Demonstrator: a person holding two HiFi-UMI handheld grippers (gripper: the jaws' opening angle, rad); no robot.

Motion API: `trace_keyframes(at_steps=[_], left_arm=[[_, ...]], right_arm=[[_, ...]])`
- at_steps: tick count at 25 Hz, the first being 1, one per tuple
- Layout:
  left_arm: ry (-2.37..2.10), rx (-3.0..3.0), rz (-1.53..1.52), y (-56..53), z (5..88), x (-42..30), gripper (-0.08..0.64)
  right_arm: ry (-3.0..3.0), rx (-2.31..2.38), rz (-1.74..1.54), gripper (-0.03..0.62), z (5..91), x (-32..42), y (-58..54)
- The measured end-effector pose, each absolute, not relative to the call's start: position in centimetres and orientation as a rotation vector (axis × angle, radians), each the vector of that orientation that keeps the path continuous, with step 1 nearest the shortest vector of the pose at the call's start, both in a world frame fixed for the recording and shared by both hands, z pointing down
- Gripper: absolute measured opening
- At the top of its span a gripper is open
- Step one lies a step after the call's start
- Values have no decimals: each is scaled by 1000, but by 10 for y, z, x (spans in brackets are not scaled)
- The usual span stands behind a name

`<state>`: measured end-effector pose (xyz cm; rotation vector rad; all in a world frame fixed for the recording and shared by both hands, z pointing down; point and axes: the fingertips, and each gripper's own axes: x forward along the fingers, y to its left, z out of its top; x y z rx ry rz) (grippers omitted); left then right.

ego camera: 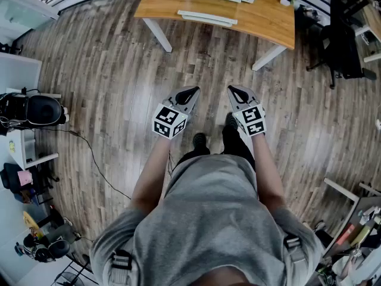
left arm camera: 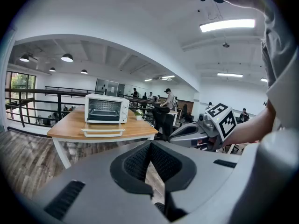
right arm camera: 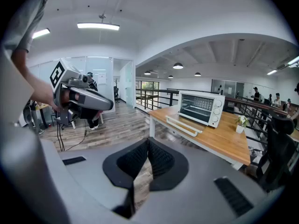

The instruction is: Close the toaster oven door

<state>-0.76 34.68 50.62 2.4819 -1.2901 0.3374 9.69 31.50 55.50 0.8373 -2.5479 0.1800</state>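
Wood floor (ego camera: 119,82) open ahead to table (ego camera: 161,5), lowered oven door (ego camera: 206,18) jutting at its front, office chair (ego camera: 344,43) right

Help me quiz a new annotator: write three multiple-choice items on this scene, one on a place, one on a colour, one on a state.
1. Where does the toaster oven stand?
A. on the floor
B. on the wooden table
C. on an office chair

2. What colour is its casing?
A. white
B. red
C. black

3. How is its door?
A. shut upright
B. open, folded down flat in front
C. taken off and lying on the floor

Answers:
1 B: both gripper views show it on the tabletop.
2 A: the casing and knob panel are white.
3 B: the door lies level in front, and the rack inside shows.
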Motion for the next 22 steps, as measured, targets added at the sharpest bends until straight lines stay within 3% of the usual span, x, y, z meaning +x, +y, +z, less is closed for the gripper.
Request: trace_keyframes(at_steps=[22], left_arm=[[-1284,2523,324,364,491,-21,17]], right_arm=[[-2536,870,109,6,547,89,331]])
